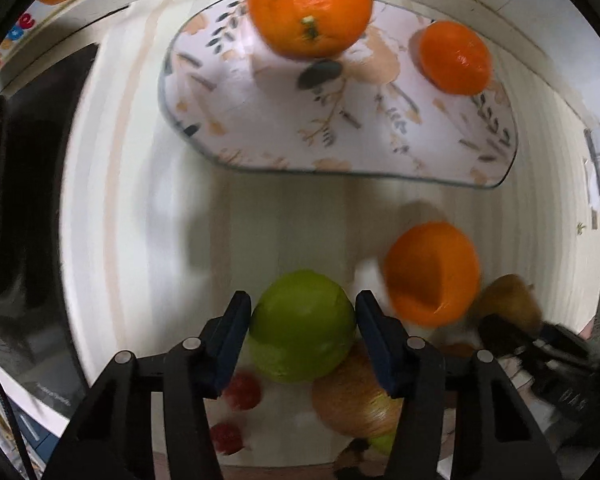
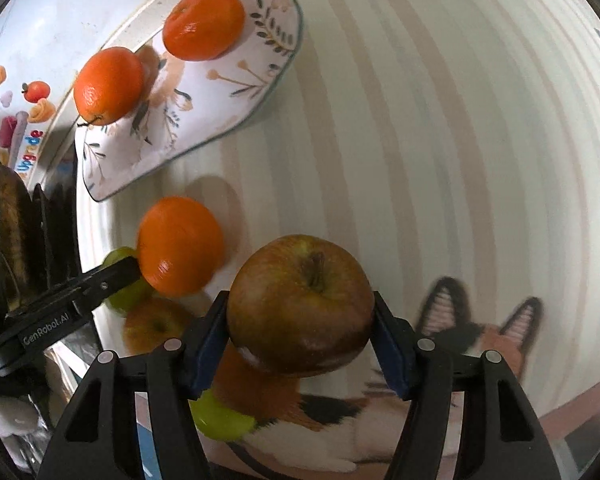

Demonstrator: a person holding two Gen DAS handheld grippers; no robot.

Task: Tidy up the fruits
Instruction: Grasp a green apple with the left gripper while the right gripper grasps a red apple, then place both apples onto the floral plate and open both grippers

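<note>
My left gripper [image 1: 303, 320] is shut on a green apple [image 1: 302, 326], held above the striped table. My right gripper [image 2: 300, 312] is shut on a red-brown apple [image 2: 300, 304]; it shows blurred at the right of the left wrist view [image 1: 508, 304]. A floral plate [image 1: 340, 128] holds two oranges [image 1: 310, 6] [image 1: 454, 58]; they also show in the right wrist view [image 2: 204, 24] [image 2: 110, 86] on the plate [image 2: 204, 92]. A third orange [image 1: 432, 272] lies on the table near both grippers, and shows in the right wrist view [image 2: 180, 246].
A reddish-yellow apple [image 1: 356, 400], small red fruits [image 1: 242, 390] and another green fruit [image 2: 220, 420] lie below the grippers on a cat-print mat [image 2: 480, 344]. A dark object [image 1: 28, 200] stands at the table's left edge.
</note>
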